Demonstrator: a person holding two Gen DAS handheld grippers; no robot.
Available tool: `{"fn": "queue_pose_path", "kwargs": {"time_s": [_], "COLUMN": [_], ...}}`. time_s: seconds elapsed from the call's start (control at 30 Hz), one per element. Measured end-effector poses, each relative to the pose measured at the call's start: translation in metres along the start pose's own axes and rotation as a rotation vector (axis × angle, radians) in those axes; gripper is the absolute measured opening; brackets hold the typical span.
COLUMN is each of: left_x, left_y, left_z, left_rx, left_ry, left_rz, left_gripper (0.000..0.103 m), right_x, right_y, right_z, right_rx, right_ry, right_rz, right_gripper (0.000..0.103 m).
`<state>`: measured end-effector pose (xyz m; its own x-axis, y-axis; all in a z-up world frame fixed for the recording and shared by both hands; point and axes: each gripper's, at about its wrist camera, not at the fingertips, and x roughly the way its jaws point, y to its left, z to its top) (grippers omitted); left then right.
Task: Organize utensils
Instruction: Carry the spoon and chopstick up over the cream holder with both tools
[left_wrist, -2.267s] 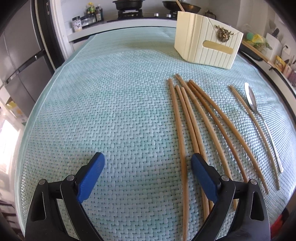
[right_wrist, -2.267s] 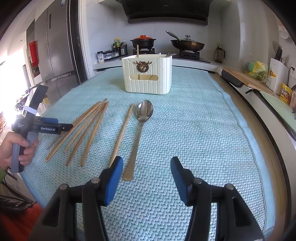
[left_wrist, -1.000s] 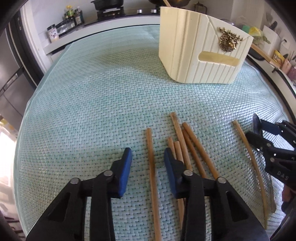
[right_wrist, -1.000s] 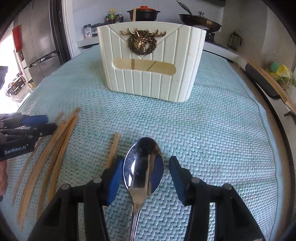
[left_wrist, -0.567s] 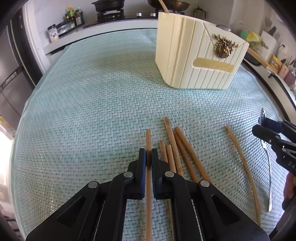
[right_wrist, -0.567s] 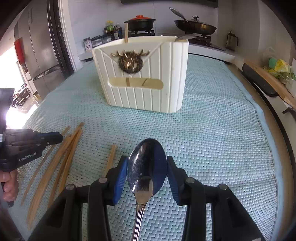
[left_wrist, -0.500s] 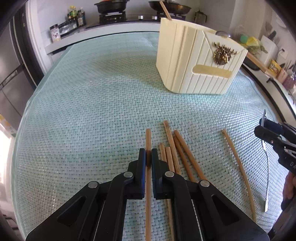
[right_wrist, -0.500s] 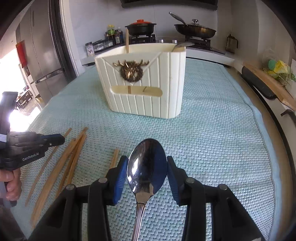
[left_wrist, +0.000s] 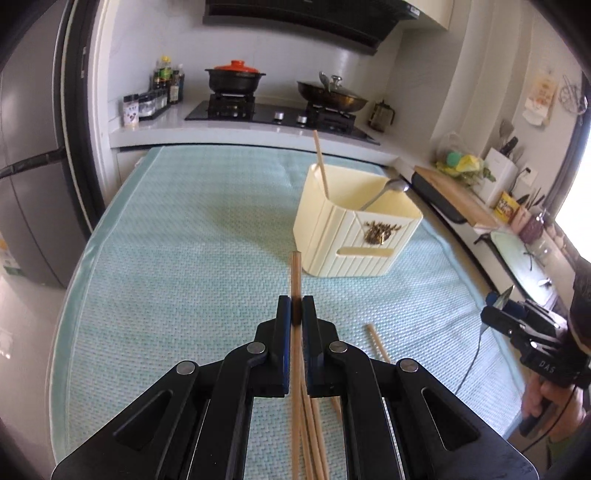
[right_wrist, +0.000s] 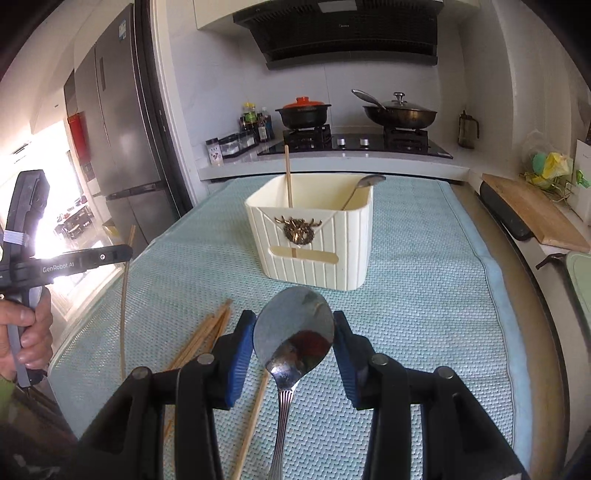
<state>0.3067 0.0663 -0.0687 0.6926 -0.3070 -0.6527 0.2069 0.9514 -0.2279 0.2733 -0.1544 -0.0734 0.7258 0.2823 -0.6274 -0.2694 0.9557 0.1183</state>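
My left gripper (left_wrist: 296, 308) is shut on a wooden chopstick (left_wrist: 295, 273) and holds it raised above the mat, tip toward the cream utensil holder (left_wrist: 354, 240). My right gripper (right_wrist: 294, 332) is shut on a steel spoon (right_wrist: 293, 334), bowl forward, lifted in front of the holder (right_wrist: 314, 243). The holder has one chopstick (right_wrist: 288, 177) and one spoon (right_wrist: 360, 190) standing in it. Several loose chopsticks (right_wrist: 199, 339) lie on the mat at lower left. The left gripper (right_wrist: 123, 253) with its chopstick also shows in the right wrist view.
A teal woven mat (right_wrist: 424, 295) covers the table. Behind it is a counter with a stove, a black pot (right_wrist: 303, 110) and a pan (right_wrist: 400, 112). A cutting board (right_wrist: 535, 214) lies at the right. A fridge (right_wrist: 118, 129) stands at the left.
Both grippers have risen from the mat. The left lifted its chopstick clear of the pile; the right lifted the spoon. The holder now sits lower and farther in both views.
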Motion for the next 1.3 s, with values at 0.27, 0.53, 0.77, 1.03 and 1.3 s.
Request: {"fn": "queue_pose_path", "kwargs": {"time_s": [0.27,0.53,0.77,1.03,1.3], "left_x": [-0.021,-0.034,-0.046,-0.052,-0.061], "left_y": [-0.001,-0.002,-0.005,-0.006,-0.011], "left_z": [0.010,0.016,0.024,0.039,0.072], "left_rx": [-0.019,-0.026,-0.020,-0.026,-0.009], "left_ry": [-0.061,-0.094,-0.123,-0.141,-0.172], "left_rz": [-0.011,-0.029,-0.046,-0.068,-0.088], "left_gripper": [0.004,0.004,0.004,0.004,0.003], "right_x": [-0.026,-0.036,-0.046,-0.051,-0.053], "right_y": [0.004,0.007,0.008,0.008,0.002], "right_z": [0.016,0.029,0.037,0.047,0.071], "right_rx": [-0.022,-0.036,-0.049,-0.067,-0.072], "right_ry": [-0.065,-0.093,-0.104,-0.107,-0.102], "right_rz": [0.011,0.004,0.002,0.004,0.016], "right_gripper": [0.042,0.042,0.042,0.042,0.041]}}
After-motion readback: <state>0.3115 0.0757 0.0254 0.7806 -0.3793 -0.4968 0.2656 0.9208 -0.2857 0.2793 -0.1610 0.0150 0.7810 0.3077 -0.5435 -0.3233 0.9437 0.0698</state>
